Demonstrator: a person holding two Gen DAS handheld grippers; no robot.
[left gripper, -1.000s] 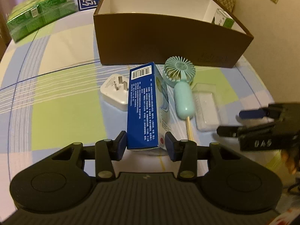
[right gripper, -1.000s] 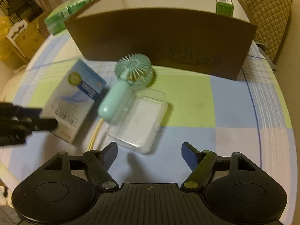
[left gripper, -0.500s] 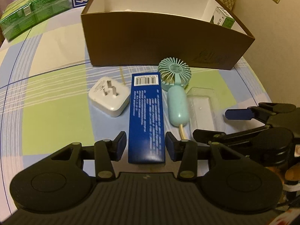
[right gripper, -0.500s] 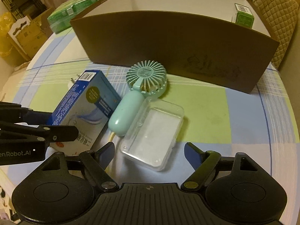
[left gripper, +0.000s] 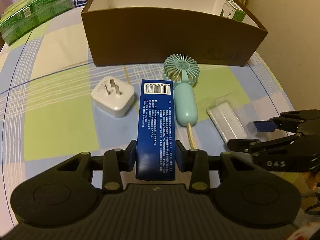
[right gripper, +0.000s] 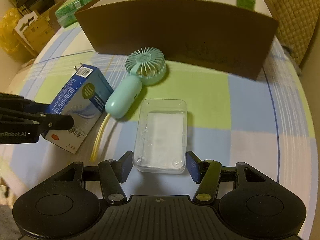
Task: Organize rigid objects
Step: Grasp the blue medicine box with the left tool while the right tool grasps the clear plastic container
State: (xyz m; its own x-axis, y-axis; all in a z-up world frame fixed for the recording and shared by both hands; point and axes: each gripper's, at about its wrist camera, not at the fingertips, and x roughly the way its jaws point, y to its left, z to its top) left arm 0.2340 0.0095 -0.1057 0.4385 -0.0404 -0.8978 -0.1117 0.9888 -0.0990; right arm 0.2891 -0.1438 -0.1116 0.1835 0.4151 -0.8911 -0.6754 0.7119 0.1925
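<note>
Checked-cloth worktop point(left gripper: 60, 108), brown cardboard box point(left gripper: 160, 40) at back, left hand-held gripper point(left gripper: 156, 156) just closing, clamped on blue carton point(left gripper: 156, 120), right hand-held gripper point(right gripper: 160, 165) just closing around clear plastic case point(right gripper: 162, 134), pads point(right gripper: 193, 166) just beside it, contact unclear, mint handheld fan point(left gripper: 184, 92) between both, white plug adapter point(left gripper: 113, 98) left of carton.

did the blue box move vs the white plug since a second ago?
Yes. The blue box was standing tilted on edge, overlapping the white plug; it now lies flat beside it, clear of it, between the left gripper jaws, which have just been closing.
</note>
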